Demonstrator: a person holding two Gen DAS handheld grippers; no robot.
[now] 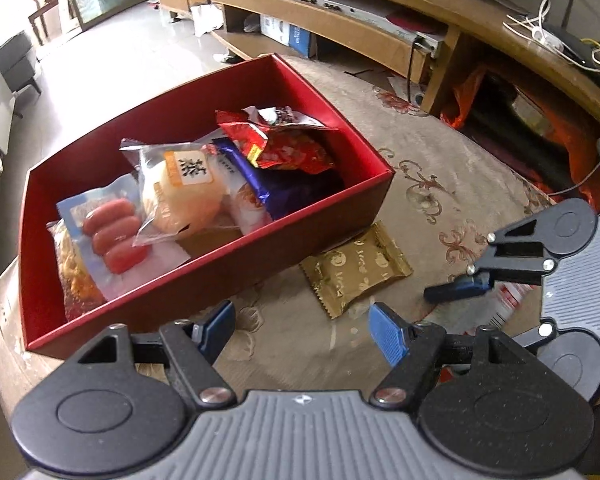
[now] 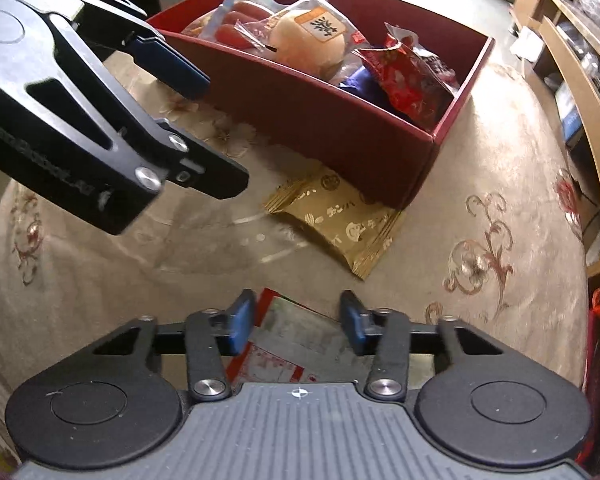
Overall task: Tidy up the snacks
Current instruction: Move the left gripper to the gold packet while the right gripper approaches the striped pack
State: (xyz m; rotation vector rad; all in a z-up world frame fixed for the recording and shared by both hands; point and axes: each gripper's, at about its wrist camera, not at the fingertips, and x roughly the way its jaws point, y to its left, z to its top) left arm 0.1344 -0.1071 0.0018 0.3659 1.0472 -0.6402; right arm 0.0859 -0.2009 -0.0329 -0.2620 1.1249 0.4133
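A red box (image 1: 308,220) (image 2: 340,132) on the patterned table holds several snack packs: sausages (image 1: 114,236), a bun (image 1: 180,196), a blue pack (image 1: 276,188) and a red pack (image 1: 284,144). A gold snack pack (image 1: 354,268) (image 2: 336,216) lies on the table just outside the box's near wall. My left gripper (image 1: 302,328) is open and empty, above the table beside the box and short of the gold pack. My right gripper (image 2: 298,322) is open, its fingers either side of a red-and-silver packet (image 2: 284,344) lying on the table; it touches neither pad.
The table carries a cloth with floral patterns (image 2: 480,264). The left gripper (image 2: 188,128) shows at the upper left of the right wrist view, close to the box. A long wooden TV cabinet (image 1: 340,28) with clutter stands beyond the table.
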